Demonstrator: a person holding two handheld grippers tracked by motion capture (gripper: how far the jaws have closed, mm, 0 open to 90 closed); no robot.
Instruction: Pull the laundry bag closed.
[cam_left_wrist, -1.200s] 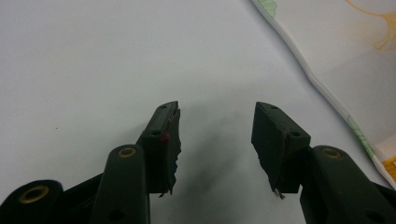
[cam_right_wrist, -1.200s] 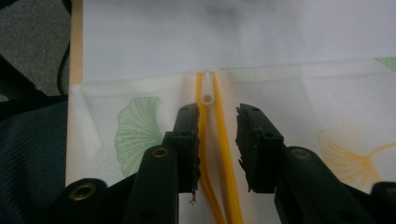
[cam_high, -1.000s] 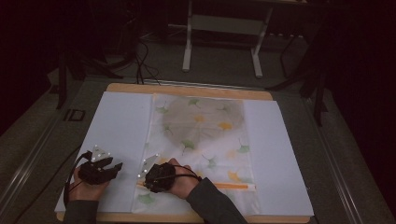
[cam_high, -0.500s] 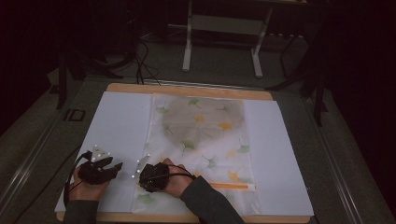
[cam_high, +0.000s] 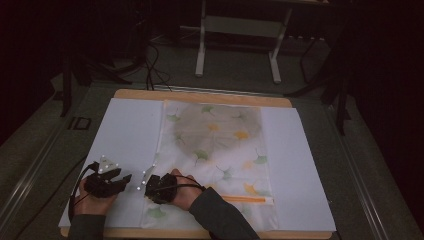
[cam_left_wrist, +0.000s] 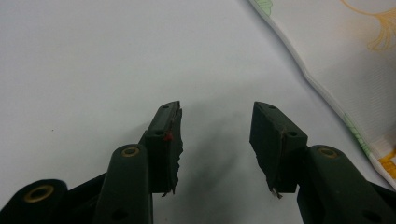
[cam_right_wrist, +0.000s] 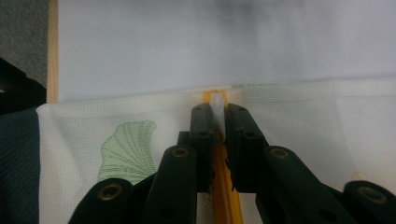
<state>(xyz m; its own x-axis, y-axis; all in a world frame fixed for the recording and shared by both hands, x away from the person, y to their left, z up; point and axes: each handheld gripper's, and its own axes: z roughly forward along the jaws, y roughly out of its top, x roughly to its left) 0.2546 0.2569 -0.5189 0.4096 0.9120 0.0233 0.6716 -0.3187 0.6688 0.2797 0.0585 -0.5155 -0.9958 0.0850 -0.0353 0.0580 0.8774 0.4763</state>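
Right gripper view: right tongs (cam_right_wrist: 218, 128) have just been closing and now pinch the white zipper pull (cam_right_wrist: 217, 108) at the end of the orange zipper (cam_right_wrist: 224, 186), near the edge of the mesh leaf-print bag (cam_right_wrist: 116, 140). High view: bag (cam_high: 220, 145) lies flat mid-surface on the white sheet (cam_high: 130, 130), right tongs (cam_high: 150, 186) at its near-left corner. Left tongs (cam_left_wrist: 215, 135) spread wide, nothing between them, over bare sheet just beside the bag edge (cam_left_wrist: 327, 70).

dim room; grey carpet floor (cam_high: 240, 70); white metal stand legs (cam_high: 201, 47) behind table; black cables (cam_high: 155, 70) on floor.
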